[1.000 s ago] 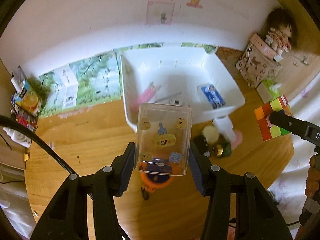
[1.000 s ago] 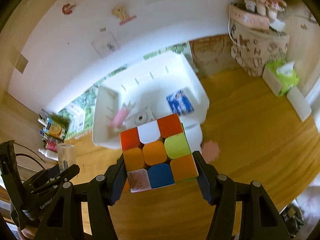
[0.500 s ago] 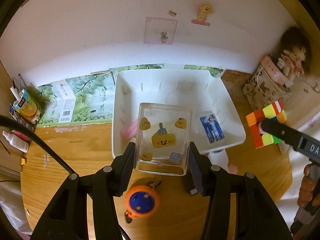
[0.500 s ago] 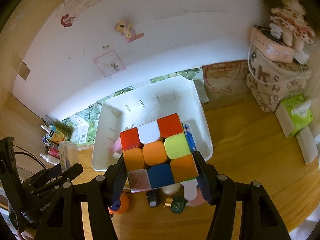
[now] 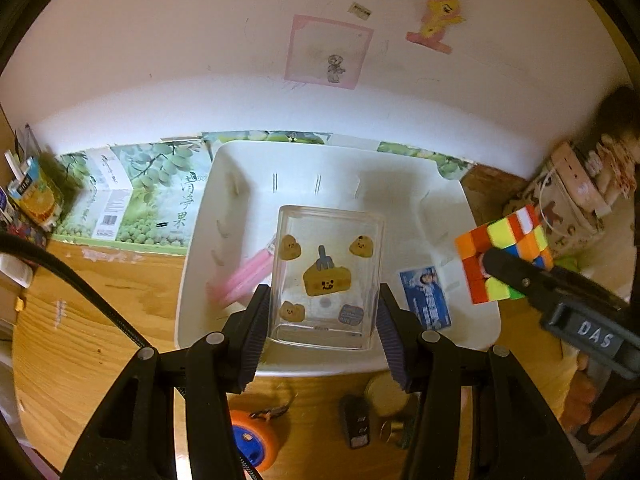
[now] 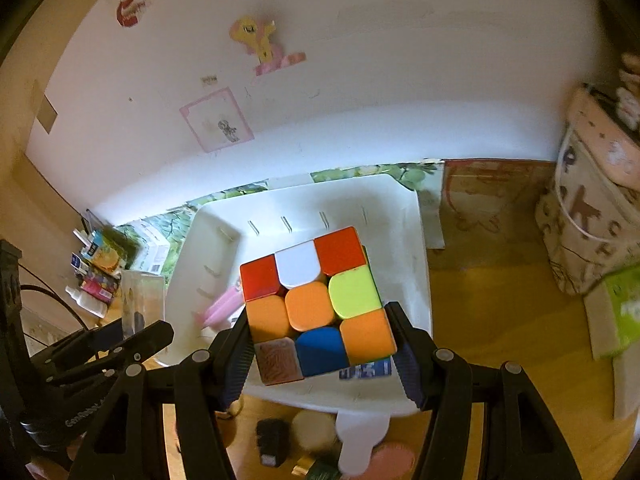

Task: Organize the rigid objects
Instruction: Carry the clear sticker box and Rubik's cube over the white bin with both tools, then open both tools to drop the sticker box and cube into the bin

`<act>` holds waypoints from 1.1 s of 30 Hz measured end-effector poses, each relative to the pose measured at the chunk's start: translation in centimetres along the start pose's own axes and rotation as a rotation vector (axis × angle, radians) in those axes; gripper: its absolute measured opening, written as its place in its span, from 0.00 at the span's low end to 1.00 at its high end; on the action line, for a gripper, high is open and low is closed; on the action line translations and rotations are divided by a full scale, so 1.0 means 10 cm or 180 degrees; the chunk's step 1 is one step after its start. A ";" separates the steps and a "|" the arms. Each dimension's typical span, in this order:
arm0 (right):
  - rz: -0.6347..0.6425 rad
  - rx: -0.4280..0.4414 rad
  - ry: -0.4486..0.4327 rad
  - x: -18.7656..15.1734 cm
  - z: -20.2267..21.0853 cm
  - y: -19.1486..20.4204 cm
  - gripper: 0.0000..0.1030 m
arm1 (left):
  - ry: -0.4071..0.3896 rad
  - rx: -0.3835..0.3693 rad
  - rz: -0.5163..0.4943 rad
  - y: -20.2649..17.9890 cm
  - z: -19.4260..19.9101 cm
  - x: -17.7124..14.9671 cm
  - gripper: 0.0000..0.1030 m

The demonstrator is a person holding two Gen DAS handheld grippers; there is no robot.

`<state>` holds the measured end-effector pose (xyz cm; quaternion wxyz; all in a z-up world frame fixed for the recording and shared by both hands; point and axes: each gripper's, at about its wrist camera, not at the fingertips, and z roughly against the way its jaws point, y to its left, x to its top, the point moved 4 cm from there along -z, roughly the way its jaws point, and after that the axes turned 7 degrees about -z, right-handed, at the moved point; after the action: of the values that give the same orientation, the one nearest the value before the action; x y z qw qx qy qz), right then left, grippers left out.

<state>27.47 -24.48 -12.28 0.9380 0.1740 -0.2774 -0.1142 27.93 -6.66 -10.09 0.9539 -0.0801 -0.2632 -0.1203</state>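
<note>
Both loads have come fwd since a sec ago & now hang over the white bin, not short of it above the worktop. We've got the clear sticker box upright, clamped by the left tongs over the bin's near-middle; the colour cube sits gripped in the right tongs over the near-right part, by the blue card. Bin floor lies straight below both, pink pen to the left. Neither hand's clearly nearer; we reckon lower, then let go.
</note>
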 end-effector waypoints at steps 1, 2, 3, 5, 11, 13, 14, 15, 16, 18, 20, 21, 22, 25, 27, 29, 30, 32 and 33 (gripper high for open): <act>0.0010 0.0021 0.0012 0.01 -0.05 -0.01 0.61 | -0.0040 0.0000 0.0027 0.00 -0.02 0.01 0.53; 0.0020 0.0048 0.0022 0.03 -0.10 -0.03 0.61 | -0.0092 0.0003 0.0059 0.01 -0.03 0.01 0.53; 0.0031 0.0067 0.0028 0.04 -0.15 -0.04 0.61 | -0.0151 -0.0009 0.0089 0.01 -0.04 0.01 0.53; 0.0077 0.0089 0.0014 0.06 -0.22 -0.05 0.61 | -0.0243 -0.0035 0.0148 0.02 -0.05 0.02 0.53; 0.0215 0.0170 -0.0102 0.11 -0.36 -0.09 0.61 | -0.0466 -0.0041 0.0343 0.07 -0.13 0.00 0.53; 0.0234 0.0225 -0.0117 0.12 -0.41 -0.10 0.61 | -0.0491 -0.0032 0.0391 0.09 -0.16 -0.02 0.53; 0.0239 0.0240 -0.0123 0.12 -0.42 -0.09 0.61 | -0.0506 -0.0032 0.0409 0.10 -0.16 -0.03 0.54; 0.0250 0.0251 -0.0137 0.12 -0.44 -0.09 0.61 | -0.0517 -0.0050 0.0423 0.10 -0.17 -0.04 0.54; 0.0262 0.0245 -0.0148 0.12 -0.45 -0.10 0.61 | -0.0539 -0.0117 0.0454 0.11 -0.17 -0.05 0.54; 0.0276 0.0202 -0.0171 0.12 -0.48 -0.10 0.61 | -0.0548 -0.0209 0.0506 0.12 -0.17 -0.05 0.53; 0.0283 0.0198 -0.0183 0.12 -0.51 -0.09 0.61 | -0.0572 -0.0212 0.0507 0.11 -0.16 -0.04 0.54; 0.0285 0.0212 -0.0198 0.12 -0.50 -0.10 0.61 | -0.0584 -0.0194 0.0485 0.11 -0.16 -0.03 0.56; 0.0290 0.0248 -0.0245 0.12 -0.49 -0.09 0.61 | -0.0591 -0.0180 0.0458 0.10 -0.15 -0.03 0.58; 0.0367 0.0283 -0.0386 0.16 -0.42 -0.03 0.61 | -0.0639 -0.0113 0.0375 0.07 -0.11 0.00 0.73; 0.0419 0.0280 -0.0463 0.16 -0.39 0.01 0.61 | -0.0662 -0.0108 0.0351 0.07 -0.09 0.01 0.76; 0.0467 0.0290 -0.0507 0.15 -0.35 0.05 0.67 | -0.0670 -0.0059 0.0361 0.09 -0.08 0.00 0.76; 0.0490 0.0291 -0.0526 0.15 -0.34 0.07 0.68 | -0.0659 -0.0054 0.0374 0.11 -0.09 -0.01 0.76; 0.0537 0.0281 -0.0563 0.13 -0.31 0.10 0.70 | -0.0623 -0.0060 0.0432 0.15 -0.09 -0.05 0.76; 0.0560 0.0278 -0.0579 0.12 -0.30 0.12 0.71 | -0.0614 -0.0063 0.0460 0.17 -0.09 -0.07 0.76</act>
<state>30.25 -23.00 -13.58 0.9069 0.1786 -0.3801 -0.0346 28.21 -5.08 -11.37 0.9294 -0.1195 -0.3461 -0.0456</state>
